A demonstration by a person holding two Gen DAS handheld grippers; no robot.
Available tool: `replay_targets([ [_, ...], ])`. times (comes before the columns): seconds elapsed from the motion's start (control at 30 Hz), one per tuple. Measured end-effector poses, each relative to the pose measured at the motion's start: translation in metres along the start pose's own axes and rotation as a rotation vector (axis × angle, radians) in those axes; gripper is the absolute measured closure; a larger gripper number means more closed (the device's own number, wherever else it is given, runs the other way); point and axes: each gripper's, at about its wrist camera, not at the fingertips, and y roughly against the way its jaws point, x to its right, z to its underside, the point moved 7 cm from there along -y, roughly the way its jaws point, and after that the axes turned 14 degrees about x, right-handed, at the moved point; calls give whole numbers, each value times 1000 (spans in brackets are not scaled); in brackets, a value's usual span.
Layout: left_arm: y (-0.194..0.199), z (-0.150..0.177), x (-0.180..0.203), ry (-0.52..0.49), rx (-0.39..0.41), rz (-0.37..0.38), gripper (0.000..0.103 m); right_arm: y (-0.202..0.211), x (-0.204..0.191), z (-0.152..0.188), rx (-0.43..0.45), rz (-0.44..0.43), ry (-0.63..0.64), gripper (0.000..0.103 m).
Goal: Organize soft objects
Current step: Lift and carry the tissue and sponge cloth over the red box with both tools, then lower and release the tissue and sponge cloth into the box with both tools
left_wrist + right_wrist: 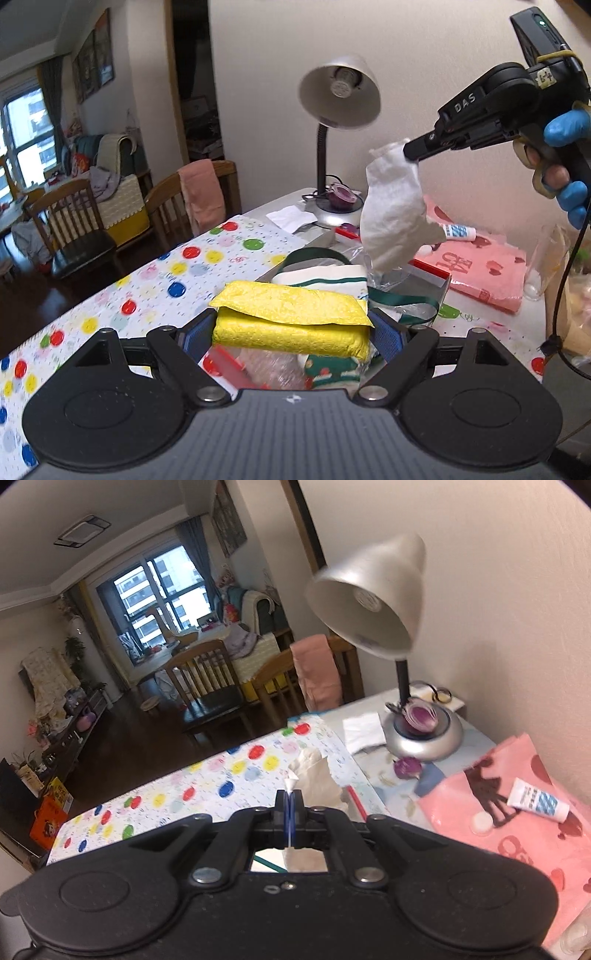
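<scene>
My left gripper (293, 325) is shut on a folded yellow cloth (291, 317) and holds it above a clear bag with a red zip edge (424, 277). The bag holds a white cloth with green stripes (321, 280) and a green patterned sock (332, 371). My right gripper (410, 153) is shut on a white cloth (395, 210) that hangs in the air above the bag. In the right wrist view the gripper (291, 799) pinches the cloth's corner and the white cloth (314, 775) hangs below the fingers.
A polka-dot tablecloth (166, 280) covers the table. A silver desk lamp (340, 92) stands at the back. A pink printed bag (480, 266) with a white tube (458, 232) lies at the right. Wooden chairs (74, 229) stand beyond the table's far edge.
</scene>
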Motion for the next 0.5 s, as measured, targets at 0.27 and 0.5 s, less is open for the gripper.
replay_targets([
  [0.27,-50,2,24,-28,-53,11,16,-23,27,51,-140,-1,8,103],
  [0.5,-75,10,33,-27,-94,11,16,-29,25,93,-240,-45,29,103],
])
